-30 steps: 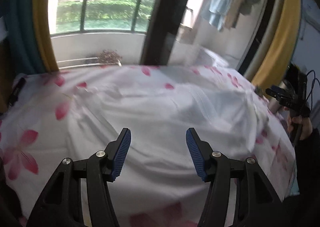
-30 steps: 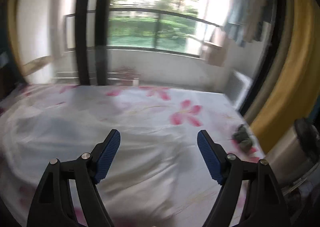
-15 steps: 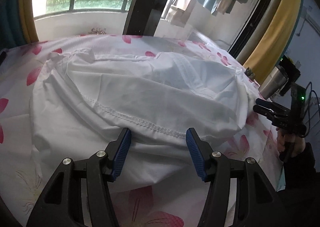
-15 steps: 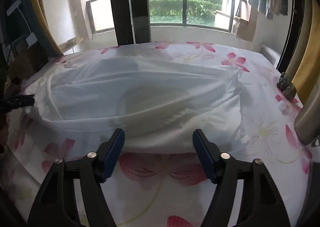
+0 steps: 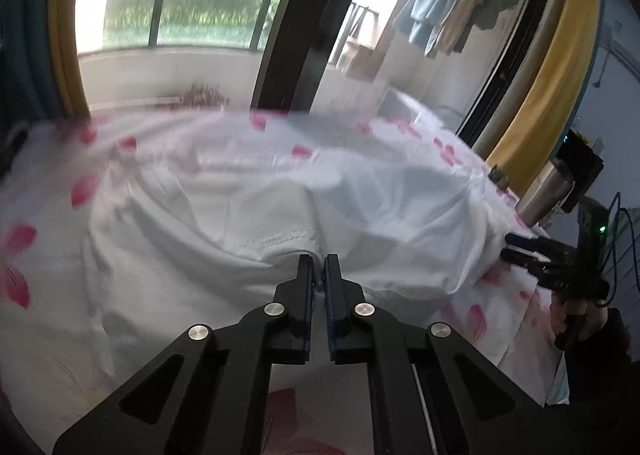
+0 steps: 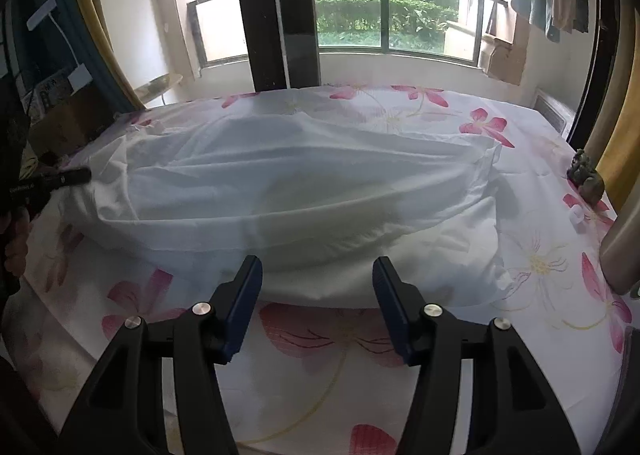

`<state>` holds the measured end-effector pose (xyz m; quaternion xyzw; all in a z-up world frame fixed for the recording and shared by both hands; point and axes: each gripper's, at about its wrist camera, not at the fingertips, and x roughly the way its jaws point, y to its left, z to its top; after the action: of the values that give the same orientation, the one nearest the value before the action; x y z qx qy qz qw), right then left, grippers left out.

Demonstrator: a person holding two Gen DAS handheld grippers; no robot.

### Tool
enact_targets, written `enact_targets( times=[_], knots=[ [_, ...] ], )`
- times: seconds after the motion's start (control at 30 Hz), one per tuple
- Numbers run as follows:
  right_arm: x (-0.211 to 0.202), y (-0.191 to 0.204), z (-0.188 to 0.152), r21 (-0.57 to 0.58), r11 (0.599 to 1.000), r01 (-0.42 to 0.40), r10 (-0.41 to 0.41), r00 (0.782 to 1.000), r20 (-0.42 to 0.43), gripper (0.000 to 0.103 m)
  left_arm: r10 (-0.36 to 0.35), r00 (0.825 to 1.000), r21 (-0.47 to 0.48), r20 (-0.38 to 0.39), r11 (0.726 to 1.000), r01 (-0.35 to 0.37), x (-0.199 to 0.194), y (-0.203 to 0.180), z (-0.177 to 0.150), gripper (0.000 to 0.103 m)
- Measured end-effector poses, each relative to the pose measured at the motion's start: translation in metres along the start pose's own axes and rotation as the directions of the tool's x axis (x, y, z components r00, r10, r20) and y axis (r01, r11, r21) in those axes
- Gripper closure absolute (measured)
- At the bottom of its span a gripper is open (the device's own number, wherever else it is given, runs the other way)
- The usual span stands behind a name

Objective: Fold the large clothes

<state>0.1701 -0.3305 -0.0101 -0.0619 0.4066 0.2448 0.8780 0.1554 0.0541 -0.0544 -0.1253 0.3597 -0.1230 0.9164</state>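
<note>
A large white garment (image 6: 300,183) lies spread and puffed on a bed sheet with pink flowers (image 6: 400,103). In the left wrist view my left gripper (image 5: 318,259) pinches the stitched near hem of the garment (image 5: 360,215), its jaws closing to a narrow slit with fabric between them. It also shows at the garment's left edge (image 6: 60,179). My right gripper (image 6: 318,271) has its jaws closing but still wide apart. The garment's near edge lies between its fingertips, and the pads do not press it. A hand holds that gripper (image 5: 516,245) at the garment's right edge.
A steel flask (image 6: 620,247) stands at the bed's right edge, with a small dark figurine (image 6: 586,175) and a small white cap (image 6: 577,215) beside it. A window with a balcony rail lies beyond the bed. Clothes hang at the upper right.
My left jaws have closed from wide apart onto the garment's hem. My right gripper has dipped toward the garment's near edge and its jaws have narrowed.
</note>
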Motion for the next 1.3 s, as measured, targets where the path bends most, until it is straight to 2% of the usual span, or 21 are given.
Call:
enact_targets(
  times=[0.07,0.23,0.4,0.53,0.6,0.63,0.67,0.8,0.93,1.03,1.1,1.17,1.2,1.3],
  knots=[
    [0.002,-0.001,0.002,0.007,1.0,0.0,0.0,1.0,-0.001,0.046,0.001,0.999,0.02,0.039,1.0,-0.002,-0.008,-0.008,0.009,0.097],
    [0.016,-0.022,0.009,0.09,0.996,0.028,-0.024,0.999,-0.041,0.046,0.0,0.997,0.034,0.077,0.999,-0.003,-0.015,-0.015,0.02,0.097],
    [0.031,-0.044,0.015,0.168,0.985,-0.027,0.04,0.997,-0.072,0.046,-0.001,0.996,0.042,0.085,0.999,-0.003,-0.015,-0.014,0.022,0.097],
    [0.041,-0.052,0.021,0.209,0.975,-0.068,0.087,0.993,-0.078,0.046,0.007,0.999,0.035,0.049,0.999,-0.008,-0.006,-0.008,0.017,0.097],
    [0.043,-0.051,0.024,0.196,0.979,-0.063,0.079,0.994,-0.076,0.058,0.02,0.999,0.032,0.025,0.999,-0.021,-0.004,-0.004,0.014,0.097],
    [0.044,-0.051,0.026,0.189,0.98,-0.055,0.071,0.994,-0.08,0.077,0.031,0.999,0.024,0.01,0.999,-0.032,-0.003,0.0,0.012,0.097],
    [0.045,-0.052,0.027,0.191,0.981,-0.046,0.063,0.995,-0.082,0.092,0.042,0.999,0.011,-0.005,0.999,-0.042,-0.003,0.005,0.01,0.097],
    [0.036,-0.053,0.032,0.174,0.984,-0.026,0.037,0.998,-0.058,0.099,0.064,0.996,-0.028,-0.068,0.997,-0.066,0.005,0.024,0.004,0.096],
    [0.019,-0.047,0.042,0.132,0.991,-0.007,0.01,1.0,-0.019,0.1,0.009,0.992,-0.08,-0.123,0.997,-0.019,0.021,0.031,0.004,0.096],
    [0.009,-0.043,0.051,0.102,0.995,-0.003,0.002,1.0,0.009,0.102,-0.001,0.99,-0.095,-0.141,0.995,-0.012,0.029,0.03,0.006,0.096],
    [0.003,-0.041,0.057,0.092,0.996,-0.002,-0.001,1.0,0.027,0.102,-0.011,0.991,-0.109,-0.137,0.994,-0.004,0.031,0.031,0.008,0.088],
    [-0.003,-0.042,0.061,0.088,0.996,0.0,-0.004,0.999,0.048,0.102,-0.024,0.991,-0.109,-0.134,0.994,0.009,0.032,0.029,0.01,0.061],
    [-0.004,-0.043,0.063,0.086,0.996,0.0,-0.005,0.998,0.056,0.102,-0.019,0.99,-0.1,-0.139,0.995,0.005,0.034,0.029,0.01,0.057],
    [-0.006,-0.047,0.07,0.079,0.997,0.011,-0.017,0.997,0.073,0.102,-0.009,0.989,-0.073,-0.147,0.997,-0.002,0.037,0.026,0.013,0.056]
  ],
)
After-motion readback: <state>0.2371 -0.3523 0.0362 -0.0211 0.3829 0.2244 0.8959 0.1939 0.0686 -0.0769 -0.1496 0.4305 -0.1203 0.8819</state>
